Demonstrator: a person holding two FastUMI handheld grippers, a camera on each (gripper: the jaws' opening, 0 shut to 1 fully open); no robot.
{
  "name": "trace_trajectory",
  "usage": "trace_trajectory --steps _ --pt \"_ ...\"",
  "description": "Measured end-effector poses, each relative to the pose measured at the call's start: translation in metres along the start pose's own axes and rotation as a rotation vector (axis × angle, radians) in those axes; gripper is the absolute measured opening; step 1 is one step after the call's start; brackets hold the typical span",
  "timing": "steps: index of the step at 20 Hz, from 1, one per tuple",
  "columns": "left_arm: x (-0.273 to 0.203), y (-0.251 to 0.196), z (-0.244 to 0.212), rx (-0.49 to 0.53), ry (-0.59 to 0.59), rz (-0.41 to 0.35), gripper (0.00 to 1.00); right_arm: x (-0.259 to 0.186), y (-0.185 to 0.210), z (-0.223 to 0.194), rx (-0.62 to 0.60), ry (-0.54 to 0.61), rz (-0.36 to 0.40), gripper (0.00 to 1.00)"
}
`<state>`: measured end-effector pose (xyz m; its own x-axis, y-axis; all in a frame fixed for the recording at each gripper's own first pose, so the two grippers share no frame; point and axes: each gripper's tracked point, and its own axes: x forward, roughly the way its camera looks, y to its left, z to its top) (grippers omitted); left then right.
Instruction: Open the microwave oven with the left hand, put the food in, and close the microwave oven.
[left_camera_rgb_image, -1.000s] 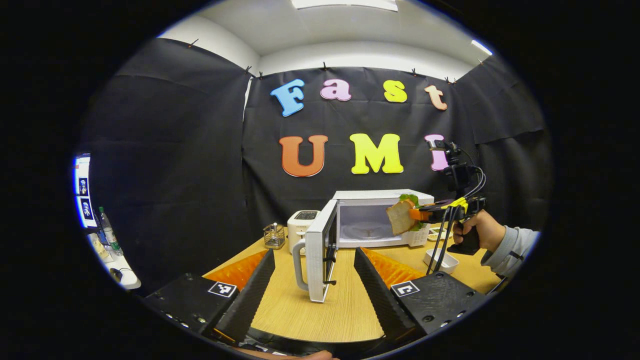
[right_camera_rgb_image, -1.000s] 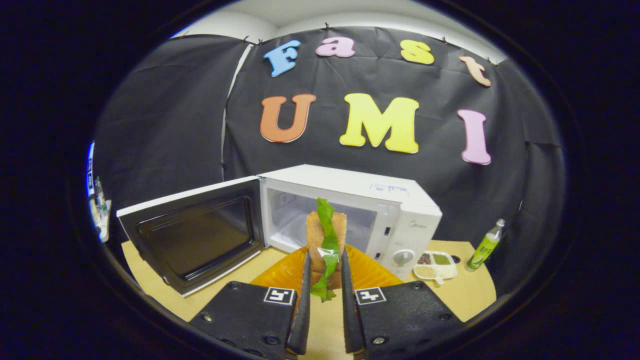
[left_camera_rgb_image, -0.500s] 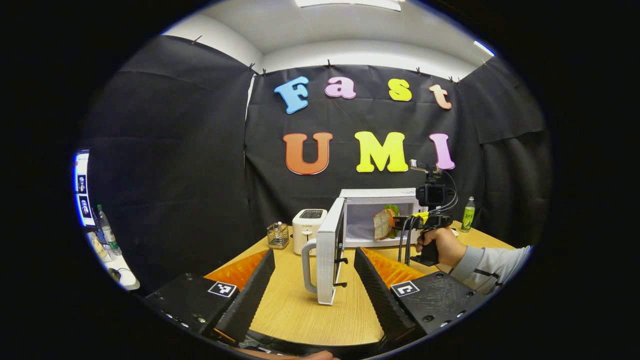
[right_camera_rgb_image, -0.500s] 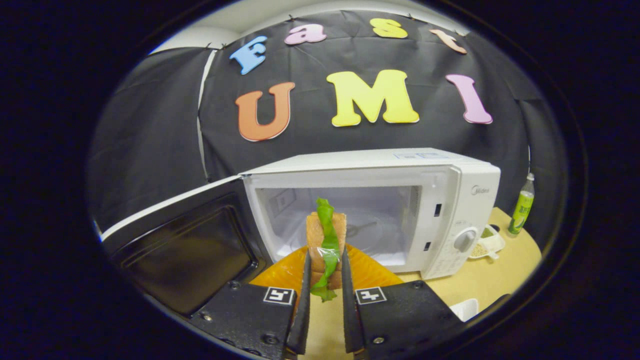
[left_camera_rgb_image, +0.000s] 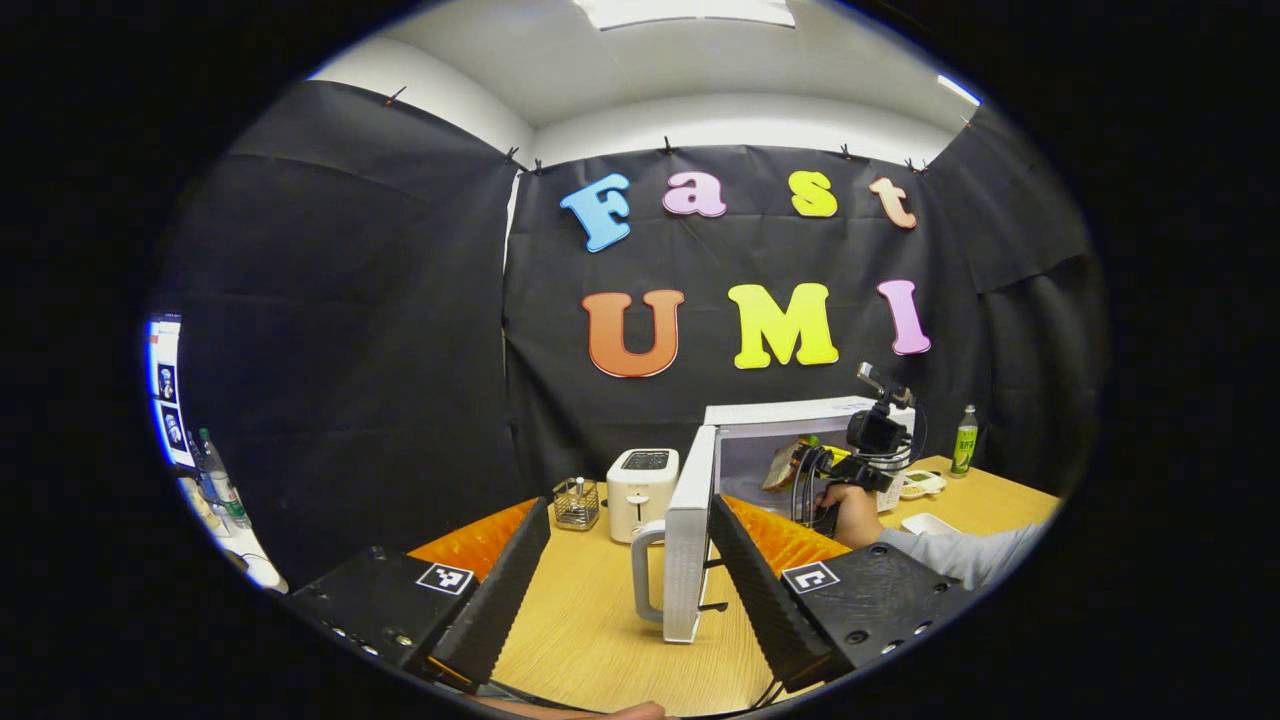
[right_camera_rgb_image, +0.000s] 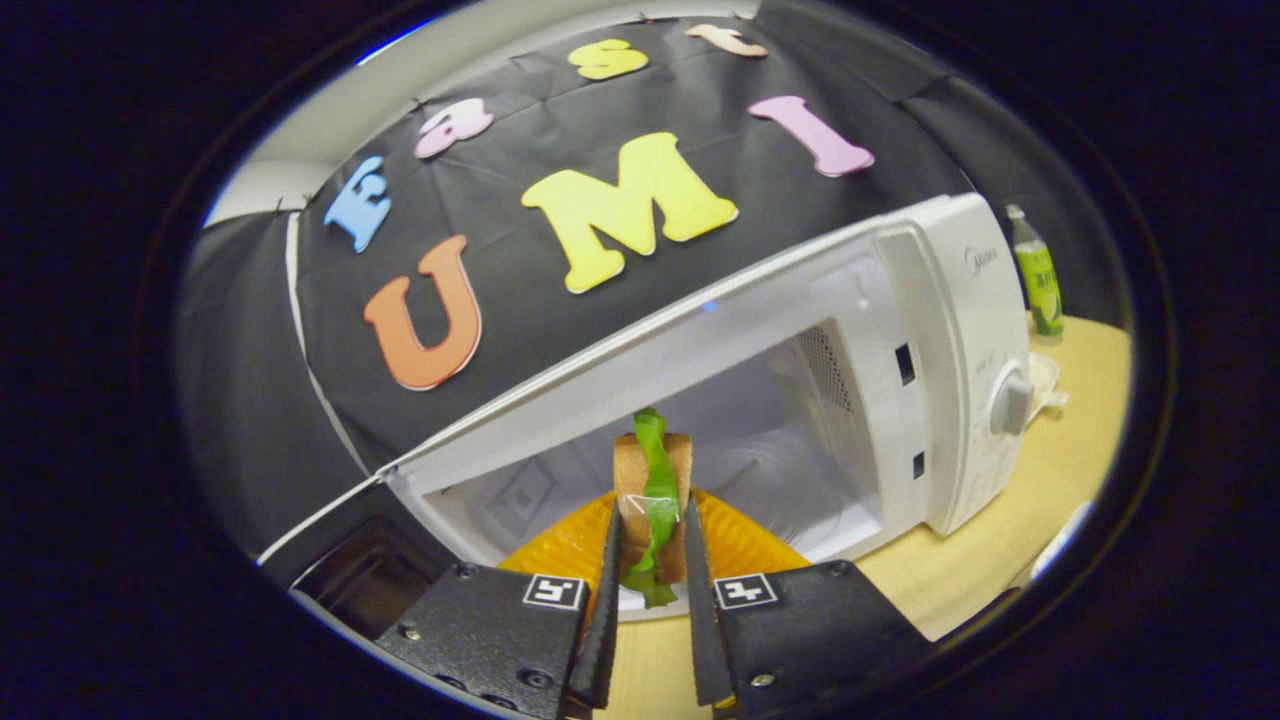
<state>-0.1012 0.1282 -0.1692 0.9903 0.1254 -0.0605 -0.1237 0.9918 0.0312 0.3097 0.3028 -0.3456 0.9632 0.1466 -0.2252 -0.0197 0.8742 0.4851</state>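
The microwave (right_camera_rgb_image: 940, 330) stands with its door (left_camera_rgb_image: 688, 540) swung open. The right gripper (right_camera_rgb_image: 648, 560) pinches the sandwich (right_camera_rgb_image: 652, 500) at its mouth; the left gripper (left_camera_rgb_image: 625, 580) gapes wide, holding nothing.

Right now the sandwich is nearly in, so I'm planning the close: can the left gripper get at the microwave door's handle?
Probably yes: the left gripper is open, and the handle on the swung-out door stands straight ahead with nothing between.
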Motion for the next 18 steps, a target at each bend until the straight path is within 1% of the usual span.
trace_trajectory --steps 2,4,5,7,8,10,11,12,13,14,15,16,17,18 --pt "0.002 -0.001 0.001 -0.012 -0.004 -0.013 0.96 0.014 0.003 0.002 0.093 -0.033 -0.007 0.34" --pt "0.004 0.006 0.002 0.003 -0.01 0.0 0.96 0.027 0.007 0.001 0.179 -0.044 -0.014 0.34" --pt "0.006 0.012 0.0 0.011 -0.012 0.016 0.96 0.034 0.011 -0.003 0.214 -0.036 -0.022 0.28" --pt "0.009 0.019 0.0 0.016 -0.015 0.043 0.96 0.044 0.009 -0.011 0.283 -0.021 -0.048 0.29" --pt "0.009 0.019 -0.001 0.013 -0.009 0.043 0.96 0.048 0.005 -0.013 0.323 -0.021 -0.068 0.36" --pt "0.009 0.018 -0.005 0.009 0.002 0.039 0.96 0.054 -0.001 -0.018 0.388 -0.028 -0.092 0.37" --pt "0.011 0.019 -0.005 0.011 0.002 0.038 0.96 0.056 -0.002 -0.019 0.396 -0.034 -0.093 0.3" --pt "0.012 0.019 -0.004 0.013 0.0 0.038 0.96 0.057 -0.005 -0.02 0.395 -0.05 -0.104 0.3" --pt "0.014 0.021 -0.006 0.015 0.003 0.042 0.96 0.06 -0.007 -0.024 0.378 -0.046 -0.118 0.41" --pt "0.016 0.022 -0.006 0.016 0.006 0.045 0.96 0.061 -0.011 -0.027 0.359 -0.044 -0.138 0.29" --pt "0.017 0.021 -0.007 0.018 0.009 0.046 0.96 0.062 -0.016 -0.032 0.332 -0.036 -0.166 0.33" --pt "0.018 0.02 -0.005 0.022 0.008 0.048 0.96 0.061 -0.023 -0.036 0.305 -0.03 -0.199 0.49" --pt "0.018 0.021 -0.005 0.024 0.003 0.05 0.96 0.062 -0.029 -0.038 0.292 -0.029 -0.218 0.43" --pt "0.017 0.019 -0.004 0.022 -0.002 0.049 0.96 0.066 -0.032 -0.039 0.282 -0.024 -0.225 0.59"
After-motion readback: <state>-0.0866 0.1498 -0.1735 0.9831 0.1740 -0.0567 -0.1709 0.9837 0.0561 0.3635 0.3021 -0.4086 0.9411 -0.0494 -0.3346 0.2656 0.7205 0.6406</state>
